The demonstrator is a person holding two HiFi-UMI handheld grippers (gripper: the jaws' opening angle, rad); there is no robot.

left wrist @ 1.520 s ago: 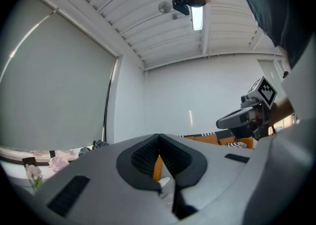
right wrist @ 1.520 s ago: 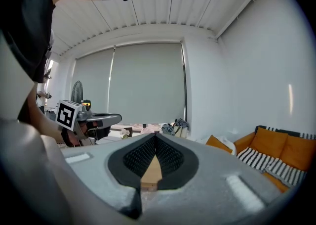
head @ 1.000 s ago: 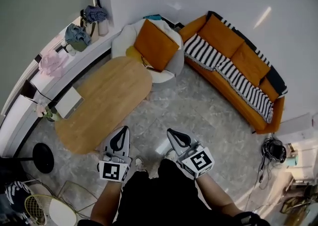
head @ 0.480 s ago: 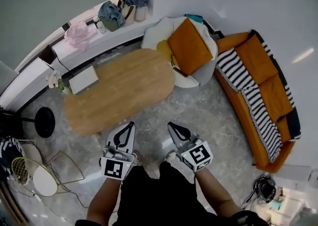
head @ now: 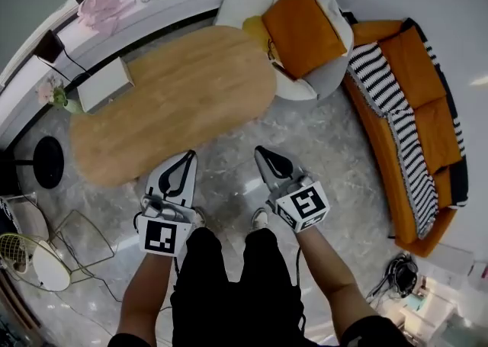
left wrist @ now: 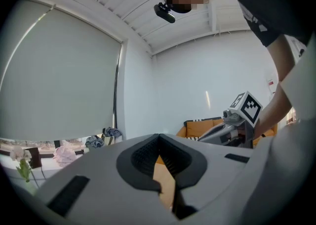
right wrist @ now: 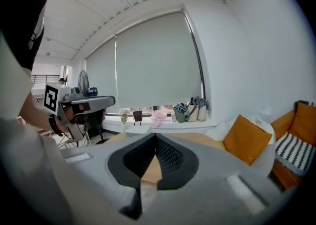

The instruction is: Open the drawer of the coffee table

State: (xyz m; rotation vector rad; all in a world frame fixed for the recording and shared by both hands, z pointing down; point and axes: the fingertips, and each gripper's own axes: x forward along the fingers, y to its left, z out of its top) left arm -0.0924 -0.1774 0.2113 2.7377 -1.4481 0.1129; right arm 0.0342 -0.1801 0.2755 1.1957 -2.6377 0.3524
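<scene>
The oval wooden coffee table (head: 175,101) lies across the upper middle of the head view; no drawer shows from above. My left gripper (head: 188,155) is shut and empty, its tips just short of the table's near edge. My right gripper (head: 261,152) is shut and empty too, over the stone floor a little right of that edge. In the left gripper view the closed left gripper (left wrist: 159,136) points level, with the right gripper (left wrist: 237,120) beside it. The right gripper view shows the closed right gripper (right wrist: 156,137) aimed over the table top (right wrist: 197,138).
A flat white box (head: 105,84) sits on the table's left end. A white armchair with an orange cushion (head: 301,29) stands at its far right end, an orange sofa (head: 412,117) further right. A black round base (head: 47,162) and a wire chair (head: 76,242) are at the left.
Both grippers have sunk and moved toward the table's near edge, still shut. The head view has swung, so the table now fills the upper middle.
</scene>
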